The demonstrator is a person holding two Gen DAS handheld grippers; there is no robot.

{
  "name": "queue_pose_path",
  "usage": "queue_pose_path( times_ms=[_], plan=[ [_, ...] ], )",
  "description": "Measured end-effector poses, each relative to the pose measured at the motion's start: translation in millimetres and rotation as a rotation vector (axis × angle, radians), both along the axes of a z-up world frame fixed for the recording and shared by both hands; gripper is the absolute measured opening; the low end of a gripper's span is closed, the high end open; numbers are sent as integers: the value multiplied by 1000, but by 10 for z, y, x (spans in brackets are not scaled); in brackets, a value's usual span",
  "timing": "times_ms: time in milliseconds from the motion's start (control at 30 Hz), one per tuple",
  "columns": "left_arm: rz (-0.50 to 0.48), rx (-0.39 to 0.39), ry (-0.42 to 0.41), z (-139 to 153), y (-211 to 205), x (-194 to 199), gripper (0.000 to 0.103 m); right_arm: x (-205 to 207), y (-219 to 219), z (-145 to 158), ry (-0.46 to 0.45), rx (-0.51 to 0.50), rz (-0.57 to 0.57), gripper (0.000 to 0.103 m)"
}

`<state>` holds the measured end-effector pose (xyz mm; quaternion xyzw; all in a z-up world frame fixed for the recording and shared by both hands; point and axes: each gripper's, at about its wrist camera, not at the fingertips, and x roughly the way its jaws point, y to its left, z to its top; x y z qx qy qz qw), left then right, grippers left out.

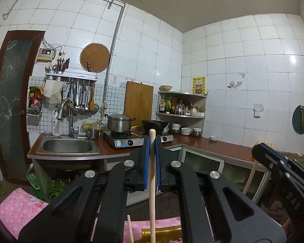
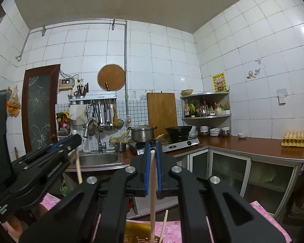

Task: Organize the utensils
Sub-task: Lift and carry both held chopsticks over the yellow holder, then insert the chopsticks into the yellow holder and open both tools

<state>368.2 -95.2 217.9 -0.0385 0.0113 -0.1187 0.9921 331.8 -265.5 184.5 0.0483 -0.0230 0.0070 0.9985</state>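
Gripping one upright wooden chopstick [image 1: 152,168] in the left gripper [image 1: 152,141], right gripper [image 2: 152,147] clamped on another chopstick [image 2: 152,182], golden holder [image 2: 135,232] below both, pink cloth [image 1: 16,208] beneath.

- The left gripper [image 1: 152,141] is closed on a pale wooden chopstick [image 1: 152,182], which stands upright between its blue pads [image 1: 146,162].
- The chopstick's tip rises just above the jaws, in front of the stove [image 1: 129,140].
- A second chopstick [image 1: 130,228] leans just left of the held one, low in the frame.
- A gold-coloured holder [image 1: 166,233] lies below the held chopstick on a pink cloth [image 1: 16,208].
- The right gripper [image 1: 261,151] enters well to the right of the held chopstick, gripping another stick [image 1: 250,179].
- A steel pot [image 1: 118,123] sits on the stove; the sink [image 1: 67,145] lies left of it.
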Motion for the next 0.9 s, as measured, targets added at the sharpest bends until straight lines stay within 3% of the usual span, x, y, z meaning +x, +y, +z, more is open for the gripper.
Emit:
queue_pose_path(
  times_ms=[467, 900],
  plan=[
    [12, 65, 116, -896, -130, 434, 5, 449, 11, -662, 70, 11, 19, 6],
    [18, 109, 196, -1383, -41, 414, 5, 550, 44, -1239, 182, 2, 49, 6]
  ],
)
